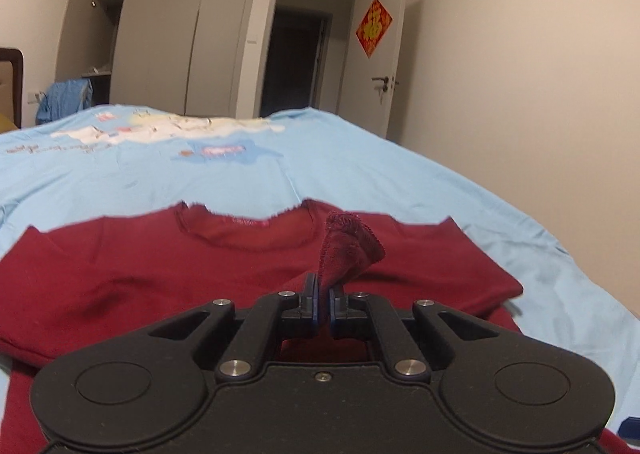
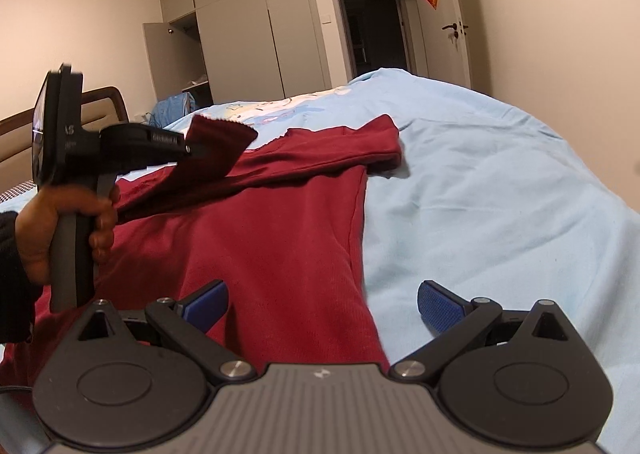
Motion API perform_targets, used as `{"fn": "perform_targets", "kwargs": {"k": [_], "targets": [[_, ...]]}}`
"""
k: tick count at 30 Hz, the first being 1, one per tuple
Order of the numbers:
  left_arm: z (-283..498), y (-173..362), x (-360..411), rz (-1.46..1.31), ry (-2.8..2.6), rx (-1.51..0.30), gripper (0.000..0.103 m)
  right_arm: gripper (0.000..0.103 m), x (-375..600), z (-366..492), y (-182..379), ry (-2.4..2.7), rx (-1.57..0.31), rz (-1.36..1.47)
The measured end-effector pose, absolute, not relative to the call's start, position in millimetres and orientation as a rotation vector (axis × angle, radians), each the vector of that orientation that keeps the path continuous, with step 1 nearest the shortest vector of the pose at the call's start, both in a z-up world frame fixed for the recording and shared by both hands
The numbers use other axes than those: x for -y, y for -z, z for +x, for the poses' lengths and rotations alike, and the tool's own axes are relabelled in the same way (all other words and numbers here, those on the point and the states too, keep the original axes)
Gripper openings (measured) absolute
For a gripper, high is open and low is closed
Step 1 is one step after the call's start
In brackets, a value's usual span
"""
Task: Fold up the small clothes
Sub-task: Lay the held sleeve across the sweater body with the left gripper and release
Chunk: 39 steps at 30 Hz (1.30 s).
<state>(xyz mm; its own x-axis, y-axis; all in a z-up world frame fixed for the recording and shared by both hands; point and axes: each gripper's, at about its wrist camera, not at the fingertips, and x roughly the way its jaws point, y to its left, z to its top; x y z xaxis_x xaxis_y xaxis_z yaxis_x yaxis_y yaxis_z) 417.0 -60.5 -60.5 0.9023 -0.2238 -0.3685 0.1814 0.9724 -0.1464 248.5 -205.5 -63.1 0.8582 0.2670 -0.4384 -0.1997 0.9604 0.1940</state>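
Two claws, one job: my left claw (image 1: 324,304) is pinched tight on a cuff of the dark red top (image 1: 160,278), which lies flat on the blue bed sheet (image 1: 360,173). My right claw (image 2: 322,308) hangs wide apart, gripping nothing, over the hem side. I should carry that sleeve across level, keeping it taut, and pin the body down with the right.
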Motion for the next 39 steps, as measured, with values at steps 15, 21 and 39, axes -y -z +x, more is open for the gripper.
{"fn": "perform_targets", "kwargs": {"k": [15,21,39], "targets": [[367,30,-9,-0.090,0.113,-0.435,0.095,0.103,198,246,67,-0.230,-0.490,0.132],[344,39,-76,0.035,-0.138,-0.487,0.098,0.103,195,242,62,-0.236,-0.494,0.160],[381,59,-130,0.237,-0.296,-0.513,0.097,0.103,117,357,17,-0.209,-0.444,0.151]]}}
